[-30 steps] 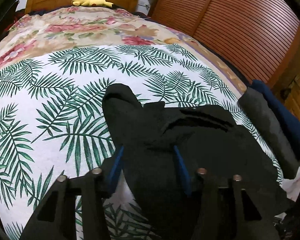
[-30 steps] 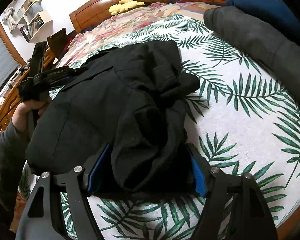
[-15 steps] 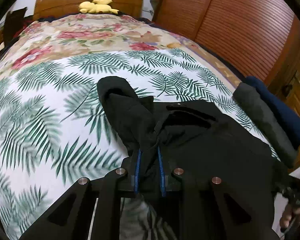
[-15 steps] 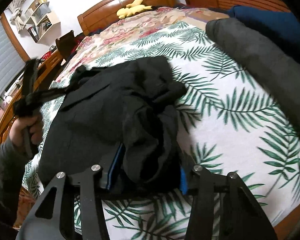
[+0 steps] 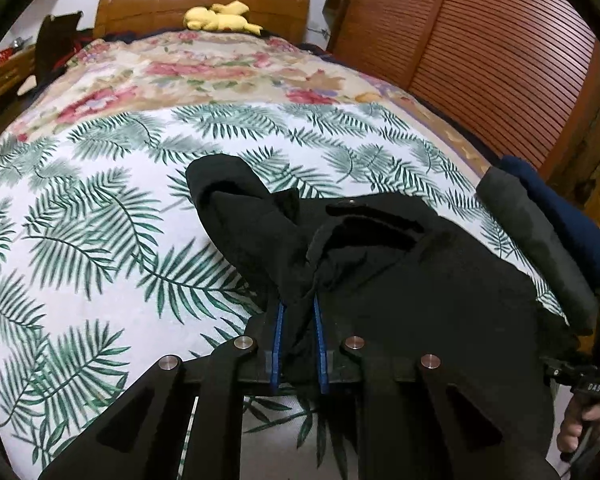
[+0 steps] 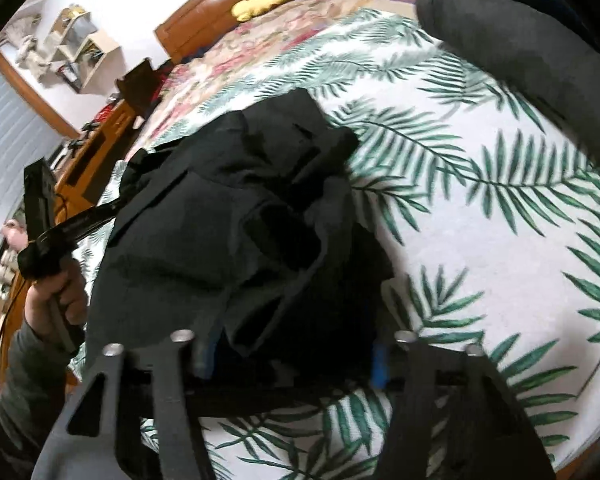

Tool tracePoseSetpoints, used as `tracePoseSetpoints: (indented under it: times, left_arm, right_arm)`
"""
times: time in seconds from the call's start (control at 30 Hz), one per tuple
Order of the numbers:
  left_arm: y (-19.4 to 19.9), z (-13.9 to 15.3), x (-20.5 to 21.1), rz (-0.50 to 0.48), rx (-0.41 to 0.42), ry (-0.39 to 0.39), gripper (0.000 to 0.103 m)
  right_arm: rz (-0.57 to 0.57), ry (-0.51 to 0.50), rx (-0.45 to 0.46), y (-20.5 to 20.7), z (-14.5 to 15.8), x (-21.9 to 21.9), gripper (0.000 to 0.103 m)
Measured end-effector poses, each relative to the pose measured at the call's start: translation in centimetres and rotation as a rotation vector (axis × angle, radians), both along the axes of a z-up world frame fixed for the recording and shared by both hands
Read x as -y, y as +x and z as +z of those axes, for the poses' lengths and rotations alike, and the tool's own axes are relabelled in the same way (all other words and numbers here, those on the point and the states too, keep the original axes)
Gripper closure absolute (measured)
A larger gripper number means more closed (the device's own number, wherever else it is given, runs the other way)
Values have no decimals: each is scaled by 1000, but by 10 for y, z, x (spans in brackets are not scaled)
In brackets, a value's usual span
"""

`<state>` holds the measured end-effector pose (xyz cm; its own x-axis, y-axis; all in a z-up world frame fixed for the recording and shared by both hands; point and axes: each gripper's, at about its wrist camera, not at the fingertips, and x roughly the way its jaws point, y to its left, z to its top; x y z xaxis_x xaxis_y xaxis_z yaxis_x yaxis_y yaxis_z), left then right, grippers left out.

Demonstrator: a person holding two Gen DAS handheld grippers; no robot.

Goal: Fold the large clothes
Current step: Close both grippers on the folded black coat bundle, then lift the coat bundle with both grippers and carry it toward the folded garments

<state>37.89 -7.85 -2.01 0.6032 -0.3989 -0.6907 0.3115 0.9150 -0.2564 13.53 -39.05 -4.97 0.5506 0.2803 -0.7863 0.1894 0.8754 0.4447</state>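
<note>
While the black jacket (image 5: 400, 280) lies rumpled on the leaf-print bed (image 5: 100, 220), both tongs work its near edge.

Left tongs (image 5: 298, 344) are pinched together on a bunched fold; right tongs (image 6: 292, 356) stand wide apart with cloth heaped between them, gripping nothing. It looks soft, thick and fairly heavy, likely to sag, so seams or the hem seem the best holds.

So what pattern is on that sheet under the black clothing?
Green palm fronds on white; the sheet shows best in the left wrist view.
</note>
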Motion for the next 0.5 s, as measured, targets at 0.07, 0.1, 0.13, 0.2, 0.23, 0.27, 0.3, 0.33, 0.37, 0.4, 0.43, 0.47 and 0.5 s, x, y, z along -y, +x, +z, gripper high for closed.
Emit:
tracePoseSetpoints:
  times: [0.07,0.1,0.13,0.2,0.23,0.27,0.3,0.33,0.37,0.4,0.43,0.47,0.5]
  left_arm:
    - [-8,8,-2,10,29,-6,91]
    - [-14,13,-3,12,46,-10,91]
    - [-21,19,-5,14,64,-12,91]
    - [-35,31,-6,18,97,-10,91]
    - [-42,36,-7,22,110,0,91]
    - [-50,43,-7,25,127,6,91]
    - [-56,49,-7,27,146,9,91]
    - [-63,56,-8,29,166,12,91]
    - [-71,64,-7,31,187,17,91]
    - [-79,70,-11,30,203,19,91]
    - [-85,77,-11,29,215,18,91]
    - [-91,85,-12,26,228,14,91]
    - [-96,90,-13,24,239,12,91]
  right_arm:
    - [17,-25,40,-2,8,-3,73]
    - [22,-30,64,-4,13,-4,77]
    - [28,-40,89,-5,21,-6,78]
    - [41,-70,132,-8,34,-11,80]
    - [50,-94,158,-10,42,-16,80]
    - [57,-116,178,-11,49,-21,80]
    - [64,-141,208,-14,60,-26,80]
    - [68,-154,227,-16,66,-28,80]
    - [74,-167,243,-17,73,-31,80]
    - [82,-182,260,-18,80,-33,80]
    - [87,-199,278,-21,88,-35,80]
    - [89,-208,291,-22,94,-35,80]
    - [92,-218,308,-26,102,-34,80]
